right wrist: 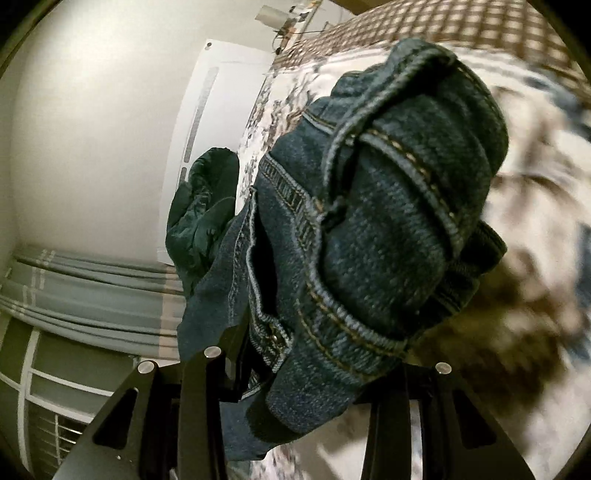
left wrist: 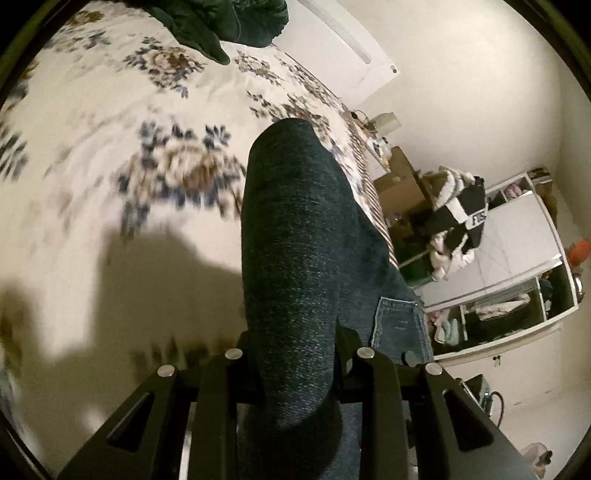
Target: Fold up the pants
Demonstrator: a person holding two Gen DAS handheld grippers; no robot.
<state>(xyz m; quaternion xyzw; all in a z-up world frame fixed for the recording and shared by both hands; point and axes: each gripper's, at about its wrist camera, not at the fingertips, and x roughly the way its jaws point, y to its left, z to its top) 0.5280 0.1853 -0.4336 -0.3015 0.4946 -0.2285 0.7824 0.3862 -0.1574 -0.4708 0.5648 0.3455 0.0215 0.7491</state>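
Note:
The pants are dark blue jeans. In the left wrist view a folded length of the jeans (left wrist: 295, 240) runs up from my left gripper (left wrist: 297, 354), which is shut on it, above the bed. A back pocket (left wrist: 397, 328) shows to the right. In the right wrist view my right gripper (right wrist: 310, 354) is shut on the bunched waistband end of the jeans (right wrist: 388, 206), with stitched seams and a rivet showing. The fabric hides both grippers' fingertips. The jeans hang lifted off the bed.
A floral white bedspread (left wrist: 110, 155) lies below, blurred. A dark green garment (left wrist: 221, 22) sits at the far end of the bed, also in the right wrist view (right wrist: 199, 221). A cluttered shelf unit (left wrist: 498, 266) and boxes stand at the right. A curtain (right wrist: 92, 288) hangs at the left.

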